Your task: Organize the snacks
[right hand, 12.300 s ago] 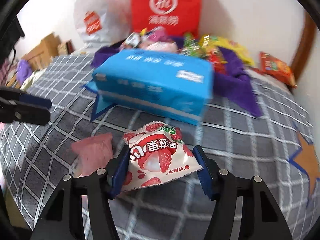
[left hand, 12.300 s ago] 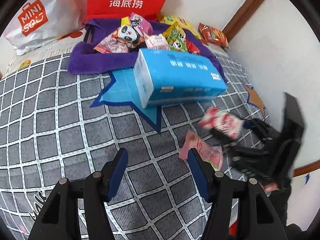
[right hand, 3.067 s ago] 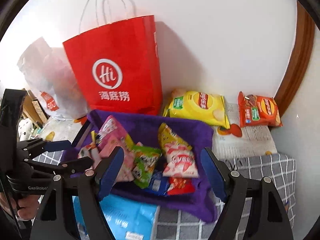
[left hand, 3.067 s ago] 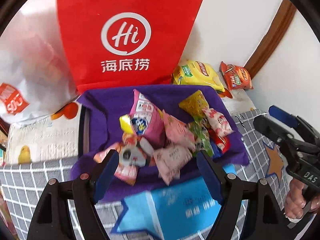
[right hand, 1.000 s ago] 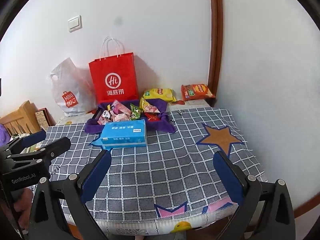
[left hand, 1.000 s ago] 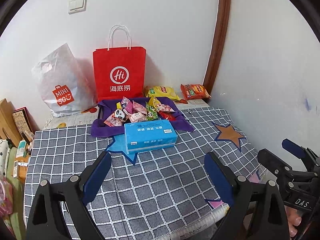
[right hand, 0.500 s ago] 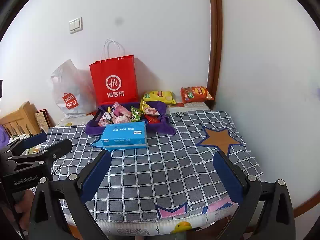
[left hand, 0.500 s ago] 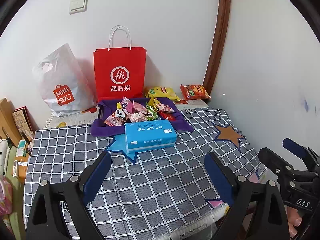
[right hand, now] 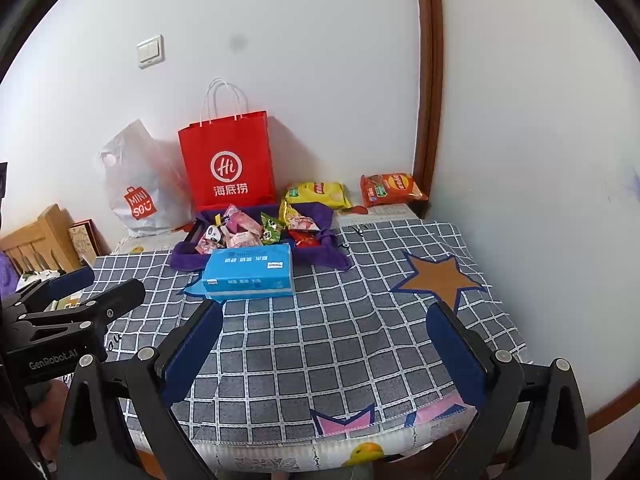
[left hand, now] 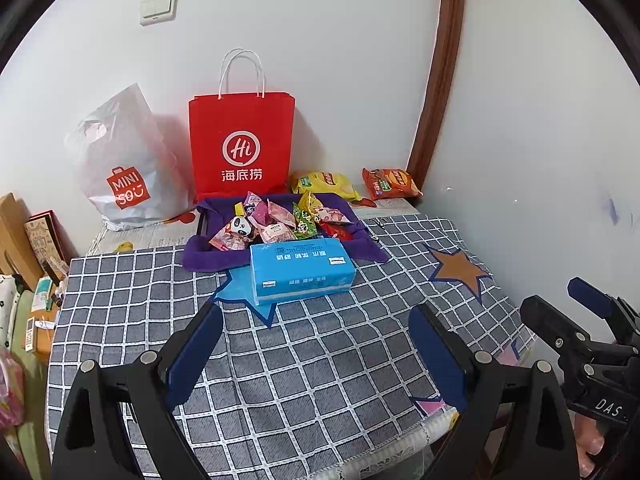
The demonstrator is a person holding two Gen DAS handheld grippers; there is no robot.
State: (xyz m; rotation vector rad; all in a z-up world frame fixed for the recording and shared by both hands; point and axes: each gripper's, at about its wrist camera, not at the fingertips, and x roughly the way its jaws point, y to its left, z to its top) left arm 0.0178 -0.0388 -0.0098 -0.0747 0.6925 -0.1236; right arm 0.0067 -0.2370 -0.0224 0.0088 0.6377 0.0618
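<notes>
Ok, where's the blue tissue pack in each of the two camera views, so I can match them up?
Left wrist view: the blue tissue pack lies just above centre, on the checked tablecloth, in front of the purple tray.
Right wrist view: the pack sits left of centre, above the left fingertip.
Shared landmark: the red paper bag stands against the wall behind the tray.

Home room corner, checked tablecloth [left hand: 304, 360] on table, shopping bags [left hand: 242, 144] against white wall, light switch [left hand: 158, 8]
</notes>
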